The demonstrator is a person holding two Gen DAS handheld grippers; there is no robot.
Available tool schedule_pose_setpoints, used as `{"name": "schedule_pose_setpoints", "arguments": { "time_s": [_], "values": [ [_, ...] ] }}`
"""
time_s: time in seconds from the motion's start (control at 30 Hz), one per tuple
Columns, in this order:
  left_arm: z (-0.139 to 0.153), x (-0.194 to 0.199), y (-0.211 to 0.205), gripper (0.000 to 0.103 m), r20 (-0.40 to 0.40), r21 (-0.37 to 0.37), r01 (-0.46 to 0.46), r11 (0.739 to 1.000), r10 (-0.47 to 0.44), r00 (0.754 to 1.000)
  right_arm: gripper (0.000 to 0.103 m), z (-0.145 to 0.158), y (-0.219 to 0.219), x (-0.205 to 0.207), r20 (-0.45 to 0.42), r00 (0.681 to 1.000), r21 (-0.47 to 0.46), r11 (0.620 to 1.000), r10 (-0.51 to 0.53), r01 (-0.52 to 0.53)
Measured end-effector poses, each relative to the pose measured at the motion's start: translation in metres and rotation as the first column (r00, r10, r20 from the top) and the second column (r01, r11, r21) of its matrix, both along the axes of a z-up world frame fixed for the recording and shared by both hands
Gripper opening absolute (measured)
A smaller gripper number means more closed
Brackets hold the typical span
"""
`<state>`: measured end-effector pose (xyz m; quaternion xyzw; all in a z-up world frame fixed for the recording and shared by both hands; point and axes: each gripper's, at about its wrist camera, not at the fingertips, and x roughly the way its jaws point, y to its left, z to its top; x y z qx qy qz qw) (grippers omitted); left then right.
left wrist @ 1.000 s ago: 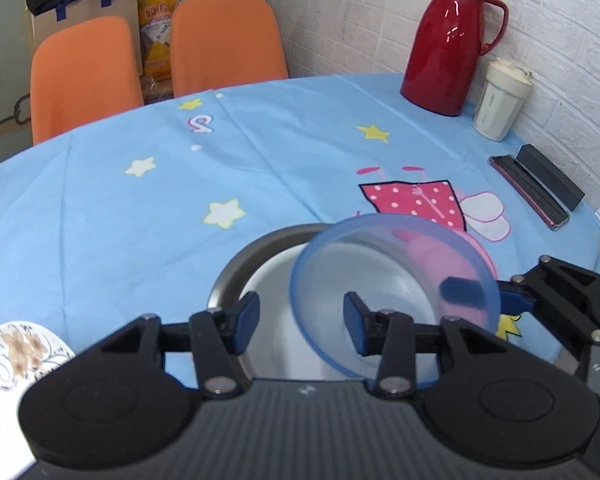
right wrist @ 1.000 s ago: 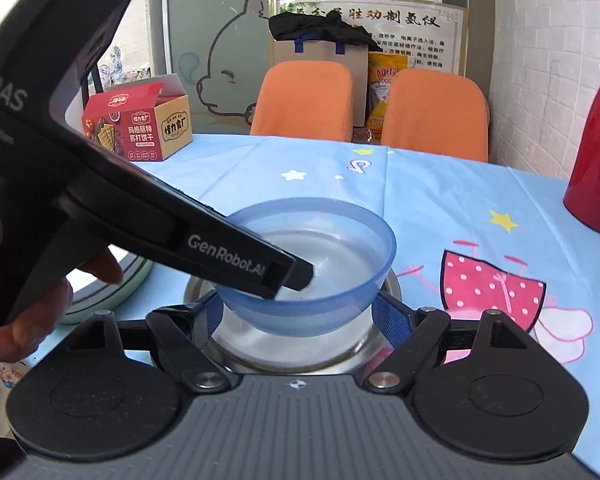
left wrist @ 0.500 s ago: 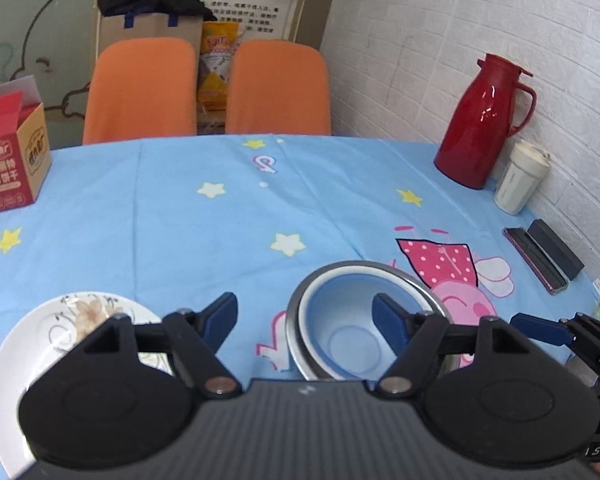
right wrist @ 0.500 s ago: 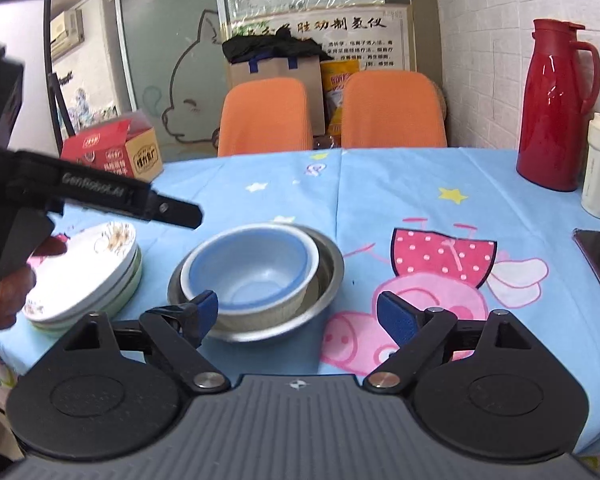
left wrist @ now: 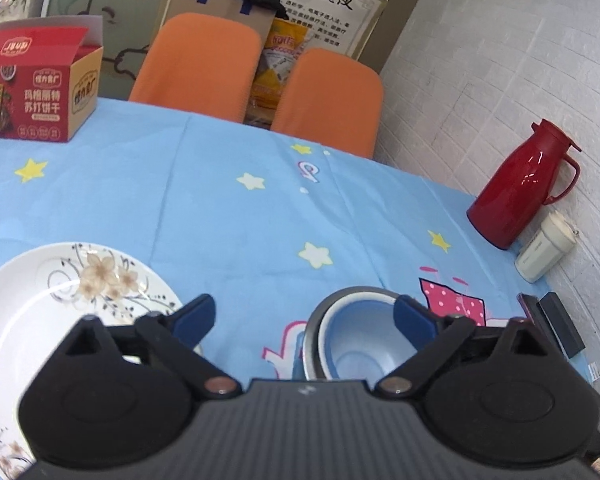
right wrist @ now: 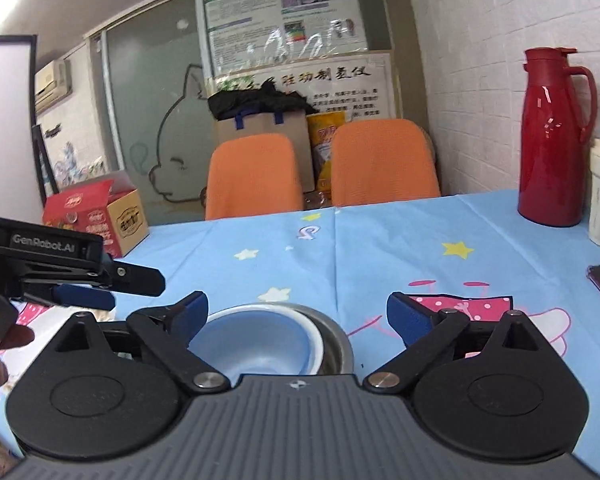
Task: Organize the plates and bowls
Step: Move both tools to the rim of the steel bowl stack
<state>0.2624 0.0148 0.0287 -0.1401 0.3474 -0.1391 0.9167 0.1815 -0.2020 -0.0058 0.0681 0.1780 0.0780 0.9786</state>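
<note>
Blue bowl [left wrist: 356,340] released; left gripper [left wrist: 304,316] opened

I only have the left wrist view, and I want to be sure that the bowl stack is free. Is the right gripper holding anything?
Observer: No. The right gripper is open, with its pads wide apart and closed on nothing.
Operator: Where is it pointing?
Observer: Over the stack. The blue bowl, nested in the steel bowl, lies just beyond its fingers, nearer the left one. Neither pad grips it.
</note>
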Motion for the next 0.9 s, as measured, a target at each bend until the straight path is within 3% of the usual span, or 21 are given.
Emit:
{"name": "schedule_pose_setpoints", "arguments": {
  "time_s": [0.13,0.37,0.9],
  "values": [
    [-0.003,0.0,-0.011,0.097,0.013,0.071,0.018,0.997,-0.019,1.0,0.103,-0.014,-0.003,0.01,-0.09,0.996,0.011,1.0,0.004,-0.003],
    [-0.014,0.012,-0.017,0.097,-0.031,0.1,0.021,0.995,-0.018,0.999,0.103,-0.017,-0.011,0.01,-0.106,0.994,0.032,0.999,-0.031,0.034],
    [-0.016,0.018,-0.028,0.097,-0.029,0.15,0.034,0.988,-0.03,0.999,0.103,-0.019,-0.017,0.019,-0.143,0.989,0.065,0.997,-0.023,0.032]
  ]
}}
